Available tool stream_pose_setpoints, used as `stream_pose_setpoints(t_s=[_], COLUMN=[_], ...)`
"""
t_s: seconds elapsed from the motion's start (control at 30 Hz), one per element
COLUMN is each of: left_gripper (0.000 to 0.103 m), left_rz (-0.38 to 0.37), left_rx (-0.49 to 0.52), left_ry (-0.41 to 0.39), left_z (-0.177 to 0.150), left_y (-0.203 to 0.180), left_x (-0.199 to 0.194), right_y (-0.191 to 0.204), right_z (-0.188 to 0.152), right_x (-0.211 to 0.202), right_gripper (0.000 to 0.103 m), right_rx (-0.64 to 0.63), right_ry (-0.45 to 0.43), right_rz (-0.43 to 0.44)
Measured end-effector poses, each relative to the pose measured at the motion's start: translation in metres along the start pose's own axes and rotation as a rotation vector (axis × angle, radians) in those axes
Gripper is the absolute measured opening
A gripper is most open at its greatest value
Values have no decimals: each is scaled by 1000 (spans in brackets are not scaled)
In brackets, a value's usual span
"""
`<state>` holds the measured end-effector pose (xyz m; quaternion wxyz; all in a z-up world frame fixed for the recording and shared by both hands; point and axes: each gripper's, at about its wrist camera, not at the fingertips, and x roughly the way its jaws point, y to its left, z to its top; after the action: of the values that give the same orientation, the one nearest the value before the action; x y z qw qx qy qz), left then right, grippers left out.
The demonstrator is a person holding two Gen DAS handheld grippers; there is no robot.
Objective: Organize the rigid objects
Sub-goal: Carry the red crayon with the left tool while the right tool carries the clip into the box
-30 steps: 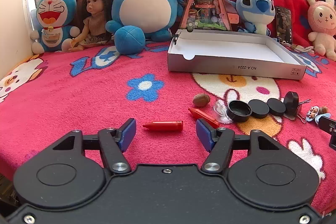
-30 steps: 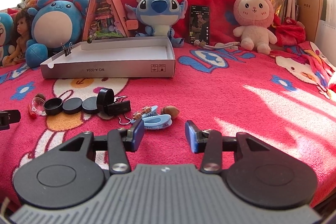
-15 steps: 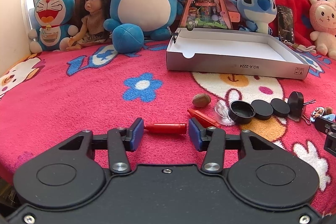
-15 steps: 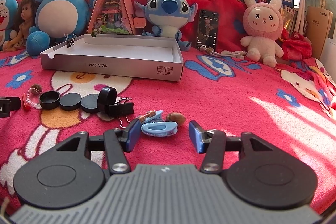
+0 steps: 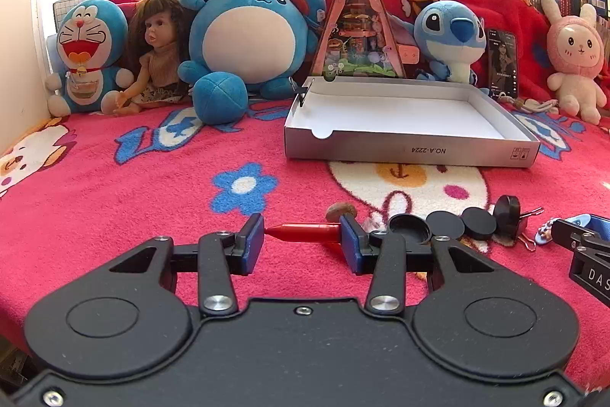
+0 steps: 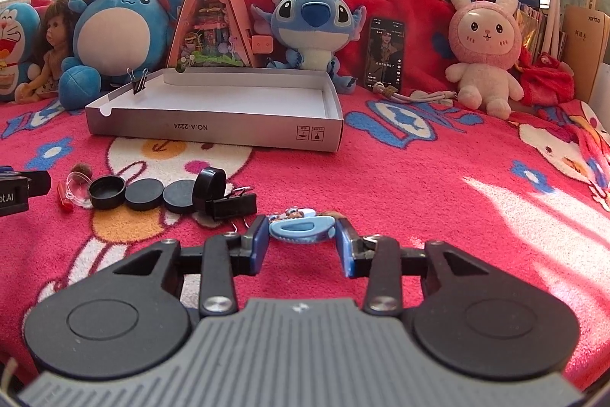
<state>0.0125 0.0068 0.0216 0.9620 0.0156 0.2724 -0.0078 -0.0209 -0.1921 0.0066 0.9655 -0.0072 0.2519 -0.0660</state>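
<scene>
While our left gripper [image 5: 302, 238] pinches the red crayon [image 5: 303, 232] by its ends and our right gripper [image 6: 302, 243] has just closed on the blue clip [image 6: 301, 228], either could slip out if we lift fast.

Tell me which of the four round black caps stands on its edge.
The black cap at the right end of the row, leaning by the black binder clip; the others lie flat.

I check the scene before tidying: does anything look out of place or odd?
Yes. One black lid stands on edge against a binder clip, while the other lids lie flat. The box holds none of the scattered items.
</scene>
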Motion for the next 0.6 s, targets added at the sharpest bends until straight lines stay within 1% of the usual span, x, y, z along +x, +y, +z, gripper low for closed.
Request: stream_pose_setpoints(t_s=[0.17,0.43,0.6], left_gripper=[41,41,41], left_rz=[-38,-141,-168], left_rx=[-1,-24,6], left_ry=[3,25,30], left_z=[19,52,75], left_y=[-3,-15,-26], left_x=[4,19,29], right_y=[-4,-11,-20], right_z=[14,41,61], right_x=[0,9,22], right_gripper=[44,44,45], right_rx=[27,61,114], right_ry=[-11,-26,4], right_rz=[14,46,100])
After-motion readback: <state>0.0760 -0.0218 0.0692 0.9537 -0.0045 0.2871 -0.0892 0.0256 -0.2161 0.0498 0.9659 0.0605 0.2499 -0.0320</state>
